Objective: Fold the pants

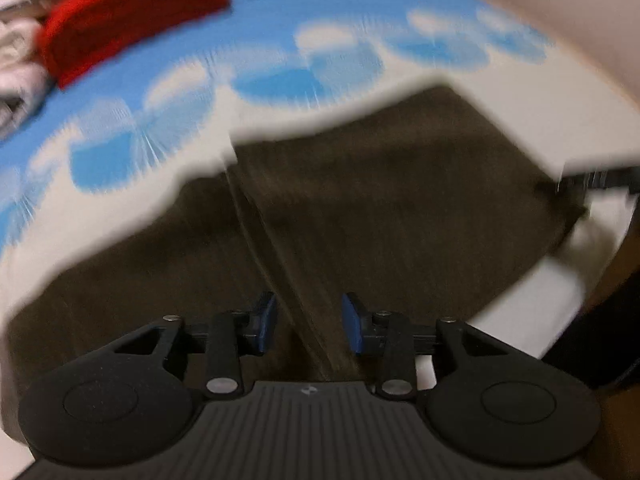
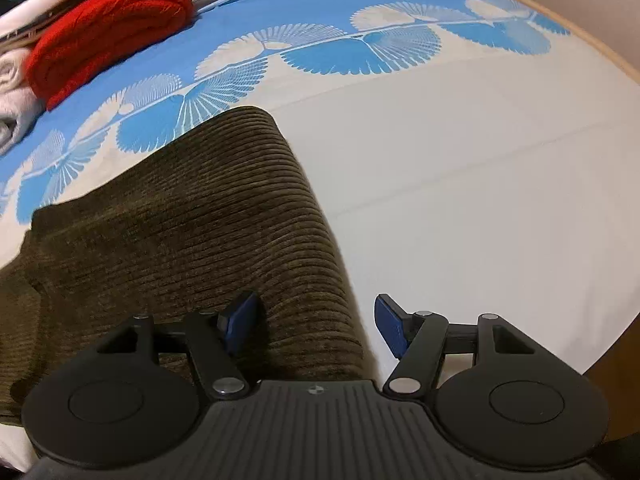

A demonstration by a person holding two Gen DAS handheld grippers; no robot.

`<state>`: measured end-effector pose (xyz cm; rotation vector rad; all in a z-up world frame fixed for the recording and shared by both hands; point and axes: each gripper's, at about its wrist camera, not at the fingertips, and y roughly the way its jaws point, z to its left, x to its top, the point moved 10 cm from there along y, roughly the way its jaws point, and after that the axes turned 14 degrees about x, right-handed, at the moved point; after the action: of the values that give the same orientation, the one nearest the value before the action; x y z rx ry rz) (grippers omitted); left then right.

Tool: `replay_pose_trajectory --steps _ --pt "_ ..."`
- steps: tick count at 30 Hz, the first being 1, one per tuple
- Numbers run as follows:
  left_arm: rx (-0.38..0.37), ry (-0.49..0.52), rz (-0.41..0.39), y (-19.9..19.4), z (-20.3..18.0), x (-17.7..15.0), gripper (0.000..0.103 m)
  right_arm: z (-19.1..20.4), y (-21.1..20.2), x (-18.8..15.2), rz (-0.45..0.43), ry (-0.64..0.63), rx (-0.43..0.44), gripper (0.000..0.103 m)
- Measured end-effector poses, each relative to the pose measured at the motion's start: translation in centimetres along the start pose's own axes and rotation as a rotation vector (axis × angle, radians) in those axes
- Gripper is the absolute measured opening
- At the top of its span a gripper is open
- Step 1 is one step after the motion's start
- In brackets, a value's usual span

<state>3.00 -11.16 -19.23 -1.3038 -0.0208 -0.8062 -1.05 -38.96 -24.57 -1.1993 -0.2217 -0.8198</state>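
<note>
One fold seemingly done: pants (image 2: 192,232) lie doubled on bed (image 2: 480,200); further folds left. Left gripper (image 1: 308,322), right gripper (image 2: 316,326) jaws open, empty.

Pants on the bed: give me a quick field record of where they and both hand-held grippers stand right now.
pants: dark olive corduroy pants, lying flat on the bedsheet
left hand-held gripper: open, above the pants, nothing between its pads
right hand-held gripper: open, straddling the pants' right edge, pads not pressing
other items: red knit folded at the far left, beside pale folded clothes
image quality: left wrist view is motion-blurred
</note>
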Motion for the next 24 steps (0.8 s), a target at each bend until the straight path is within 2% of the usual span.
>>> replay_pose_trajectory --steps 1,3,8,10,13,14,16,24 --pt "0.018 0.039 0.055 1.3 -0.5 -1.2 0.038 -0.2 -0.1 0.0 0.000 0.011 0.008 0.067" --pt "0.031 0.064 0.047 1.7 -0.7 -1.5 0.038 -0.4 -0.2 -0.1 0.002 0.034 0.026 0.069" --pt "-0.008 -0.080 0.001 0.1 1.6 -0.8 0.038 -0.6 -0.1 -0.2 0.008 0.069 0.042 0.069" --pt "-0.028 -0.094 -0.015 -0.3 1.7 -0.6 0.038 -0.6 -0.1 -0.2 0.006 0.073 0.044 0.069" --pt "-0.039 -0.046 0.028 0.6 0.8 -1.1 0.041 -0.5 0.2 -0.3 0.012 0.072 0.050 0.069" --pt "-0.024 -0.010 0.050 1.1 0.4 -1.7 0.046 -0.6 0.3 -0.4 0.015 0.075 0.053 0.069" --pt "-0.001 0.014 0.044 1.4 0.3 -1.6 0.048 -0.7 0.6 -0.5 0.023 0.085 0.059 0.070" --pt "-0.005 -0.034 0.013 1.0 1.1 -1.1 0.049 -0.8 1.0 -0.6 0.026 0.108 0.062 0.072"
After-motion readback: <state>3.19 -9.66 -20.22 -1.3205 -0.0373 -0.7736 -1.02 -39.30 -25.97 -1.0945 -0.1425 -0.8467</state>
